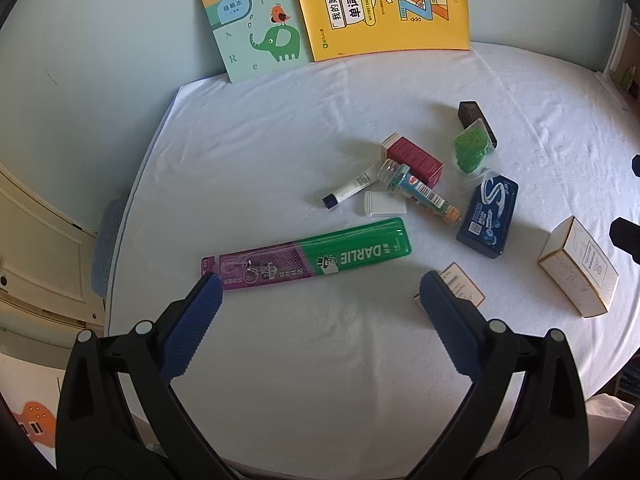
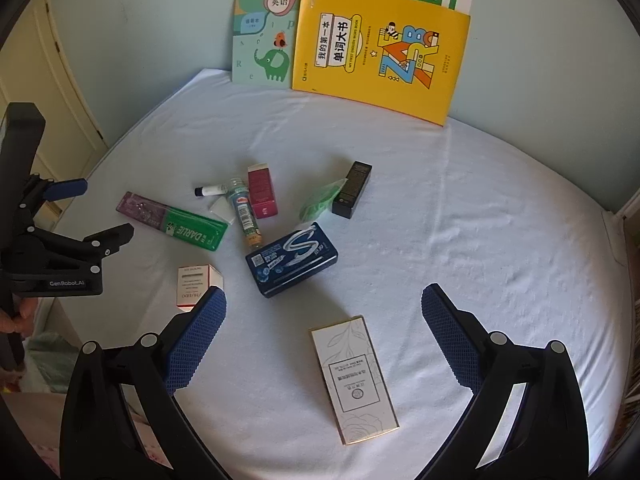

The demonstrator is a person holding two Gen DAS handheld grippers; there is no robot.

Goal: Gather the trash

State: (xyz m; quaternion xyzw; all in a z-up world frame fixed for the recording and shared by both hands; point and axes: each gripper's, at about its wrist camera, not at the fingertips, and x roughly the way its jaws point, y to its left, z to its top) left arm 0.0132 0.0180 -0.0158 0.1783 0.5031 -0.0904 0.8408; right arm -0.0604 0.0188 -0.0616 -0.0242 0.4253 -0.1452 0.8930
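Note:
Trash lies scattered on a white cloth table [image 1: 280, 360]. A green and purple Darlie toothbrush pack [image 1: 308, 256] lies just beyond my open, empty left gripper [image 1: 320, 280]. Past it are a small white tube [image 1: 352, 190], a clear tube [image 1: 420, 194], a red box [image 1: 414, 158], a green packet [image 1: 472, 150], a black box [image 1: 474, 118], a blue gum box [image 1: 488, 220] and a small white and red box [image 1: 464, 286]. My right gripper [image 2: 322, 296] is open and empty above a white floral box [image 2: 354, 378]. The left gripper [image 2: 72, 236] shows at the left of the right wrist view.
A teal elephant notebook [image 1: 256, 28] and a yellow word book [image 1: 380, 8] lean on the back wall. A cream cabinet [image 1: 36, 248] stands left of the table. A bag [image 2: 48, 360] sits low at the left edge.

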